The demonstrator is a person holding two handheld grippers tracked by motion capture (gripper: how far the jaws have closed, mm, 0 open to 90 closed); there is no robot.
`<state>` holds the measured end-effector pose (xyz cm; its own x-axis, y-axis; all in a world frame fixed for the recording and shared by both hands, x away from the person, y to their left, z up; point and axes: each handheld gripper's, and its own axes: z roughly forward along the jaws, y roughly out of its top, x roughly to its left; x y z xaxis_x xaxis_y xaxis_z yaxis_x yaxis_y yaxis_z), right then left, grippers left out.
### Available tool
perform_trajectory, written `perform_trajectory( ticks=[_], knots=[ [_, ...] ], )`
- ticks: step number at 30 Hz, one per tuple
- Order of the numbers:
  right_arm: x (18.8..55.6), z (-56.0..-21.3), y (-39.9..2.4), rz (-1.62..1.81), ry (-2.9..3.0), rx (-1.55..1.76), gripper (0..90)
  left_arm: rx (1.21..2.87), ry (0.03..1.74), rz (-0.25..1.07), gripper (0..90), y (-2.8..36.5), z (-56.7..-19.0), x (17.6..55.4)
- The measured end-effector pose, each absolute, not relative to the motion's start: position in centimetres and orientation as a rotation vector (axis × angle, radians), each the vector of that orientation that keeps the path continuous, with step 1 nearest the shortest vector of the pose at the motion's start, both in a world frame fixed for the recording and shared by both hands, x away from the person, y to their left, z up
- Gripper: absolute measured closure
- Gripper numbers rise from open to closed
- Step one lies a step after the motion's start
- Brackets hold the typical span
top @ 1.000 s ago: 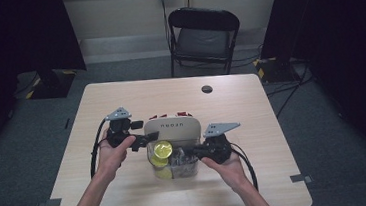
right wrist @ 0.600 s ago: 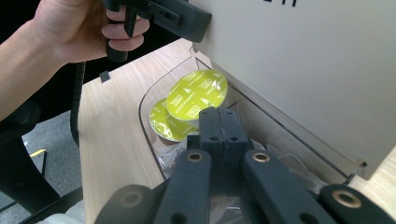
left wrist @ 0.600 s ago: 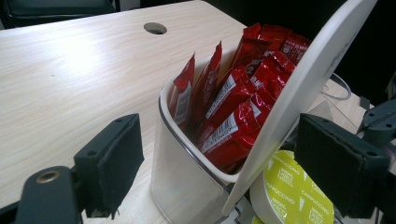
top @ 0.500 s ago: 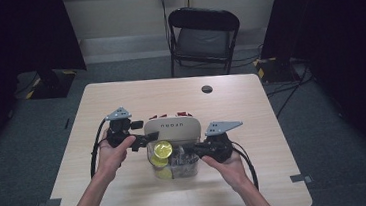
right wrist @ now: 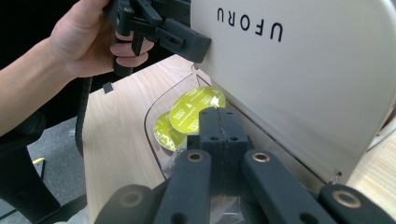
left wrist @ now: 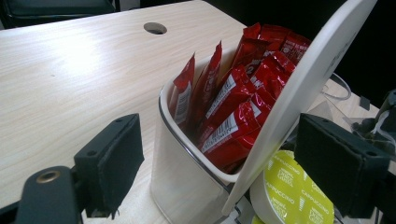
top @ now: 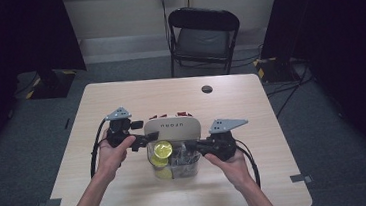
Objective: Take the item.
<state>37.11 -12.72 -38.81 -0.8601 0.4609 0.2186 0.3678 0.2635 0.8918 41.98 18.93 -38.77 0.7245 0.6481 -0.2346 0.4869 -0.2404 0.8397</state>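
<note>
Two jobs run at once here, so treat them separately. Your left tongs [top: 143, 138] stand open at the left edge of the cream, round-cornered plastic lid printed UFORU [top: 173, 128], which is tilted up on its hinge over the clear two-compartment plastic box [top: 177, 175] near the middle of the pale wood counter [top: 145, 96]. In the left gripper view the lid and the box wall sit between the pads without being pinched, so the lid is propped rather than gripped. Hold that hand quiet and lean one pad against the lid edge so it cannot drop. Your right tongs [top: 187, 147] are closed pad to pad with nothing visible between them, poised in the front compartment just above the round yellow-green foil-topped coffee capsules [right wrist: 196, 105]. To lift a capsule, I judge you need to spread them first and then come down so the pads straddle one capsule's rim rather than press on its foil. Take the top capsule, the one lying nearest the lid. Approach steeply, since the raised lid is close beside the tongs and a sideways nudge could knock it. Leave the red foil sachets [left wrist: 233, 102] in the rear compartment alone.
</note>
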Motion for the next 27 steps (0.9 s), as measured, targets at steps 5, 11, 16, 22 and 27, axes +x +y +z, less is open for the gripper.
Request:
perform_trajectory(
  ticks=[5,11,16,22,27],
  knots=[
    [37.1,-38.7,-12.9,1.682,2.422,0.797,90.0,1.898,0.875,0.198,15.3,18.9,-38.8,42.0],
    [37.0,-38.2,-13.1,1.688,2.41,0.789,90.0,1.892,0.881,0.193,15.2,18.9,-38.8,42.0],
    [36.9,-37.8,-13.4,1.697,2.396,0.784,90.0,1.895,0.879,0.193,15.3,18.9,-38.8,42.0],
    [36.9,-37.5,-13.7,1.708,2.384,0.785,90.0,1.895,0.879,0.193,15.2,18.9,-38.8,42.0],
    [36.8,-37.0,-14.3,1.717,2.361,0.787,90.0,1.895,0.88,0.192,15.2,18.9,-38.8,42.0]
  ],
)
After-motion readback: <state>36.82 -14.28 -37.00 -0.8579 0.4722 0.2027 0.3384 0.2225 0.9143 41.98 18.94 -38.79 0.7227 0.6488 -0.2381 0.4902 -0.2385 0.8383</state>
